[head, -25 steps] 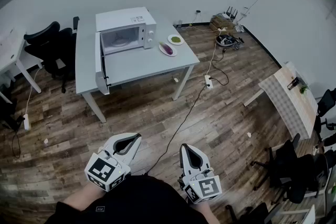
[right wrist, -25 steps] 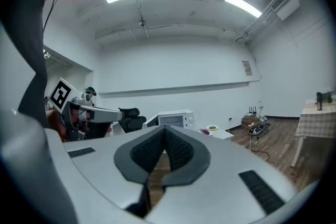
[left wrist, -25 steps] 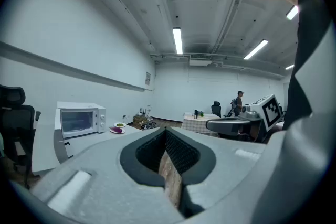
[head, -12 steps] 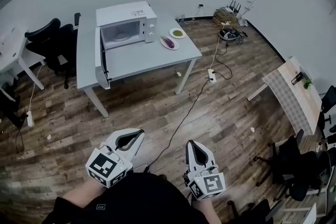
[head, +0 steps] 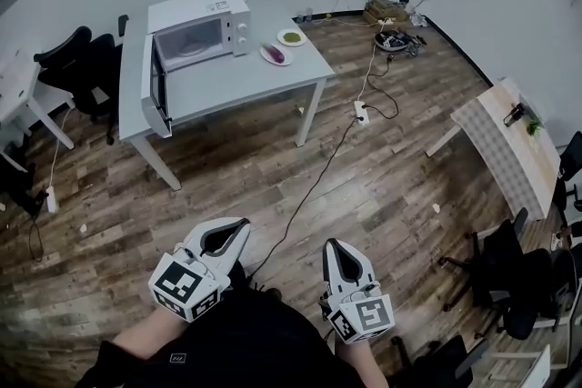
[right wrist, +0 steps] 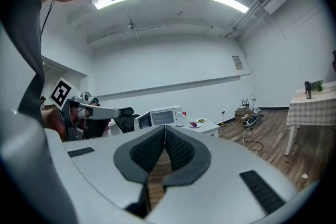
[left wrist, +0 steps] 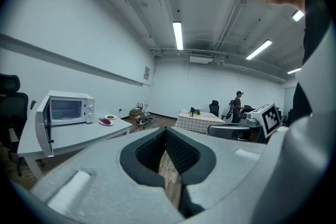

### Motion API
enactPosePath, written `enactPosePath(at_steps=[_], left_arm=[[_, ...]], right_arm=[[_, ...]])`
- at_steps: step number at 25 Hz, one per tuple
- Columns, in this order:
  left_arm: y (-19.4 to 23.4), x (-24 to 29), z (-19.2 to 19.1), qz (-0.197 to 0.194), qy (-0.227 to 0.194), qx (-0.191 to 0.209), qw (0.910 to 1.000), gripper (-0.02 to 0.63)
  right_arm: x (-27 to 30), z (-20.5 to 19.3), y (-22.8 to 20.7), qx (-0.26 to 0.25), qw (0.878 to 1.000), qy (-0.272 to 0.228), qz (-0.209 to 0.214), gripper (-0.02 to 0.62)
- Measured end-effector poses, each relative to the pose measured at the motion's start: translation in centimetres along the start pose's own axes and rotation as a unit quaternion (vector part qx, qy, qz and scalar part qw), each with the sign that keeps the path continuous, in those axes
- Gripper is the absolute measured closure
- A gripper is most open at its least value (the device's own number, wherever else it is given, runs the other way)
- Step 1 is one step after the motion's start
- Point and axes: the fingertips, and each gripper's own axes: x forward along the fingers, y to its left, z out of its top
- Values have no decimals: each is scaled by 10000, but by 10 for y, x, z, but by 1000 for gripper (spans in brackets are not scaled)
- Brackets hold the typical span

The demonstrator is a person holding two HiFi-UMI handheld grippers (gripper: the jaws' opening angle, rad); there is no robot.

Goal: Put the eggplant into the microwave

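Small purple eggplant (head: 277, 55) lies on a white plate (head: 268, 59) at the open microwave's (head: 195, 27) 3 o'clock; left gripper (head: 242, 226) and right gripper (head: 330, 246), both clenched empty, held low, pointing 12 o'clock

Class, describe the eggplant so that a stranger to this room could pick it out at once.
Find the grey table at the far side of the room, with the white microwave standing open on it. Right of the microwave lie two small plates. The eggplant is the purple thing on the nearer plate; the farther plate holds something green.
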Motion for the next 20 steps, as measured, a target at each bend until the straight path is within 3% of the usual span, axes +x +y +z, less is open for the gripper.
enactPosePath(at_steps=[9,20], left_arm=[[17,52,11,44,-117,32,9999,598],[91,148,43,-83,-240,115,9996,598]], right_arm=[[24,8,-37,-5,10000,-37,83,580],[128,27,-108,-7,10000,87,12,580]])
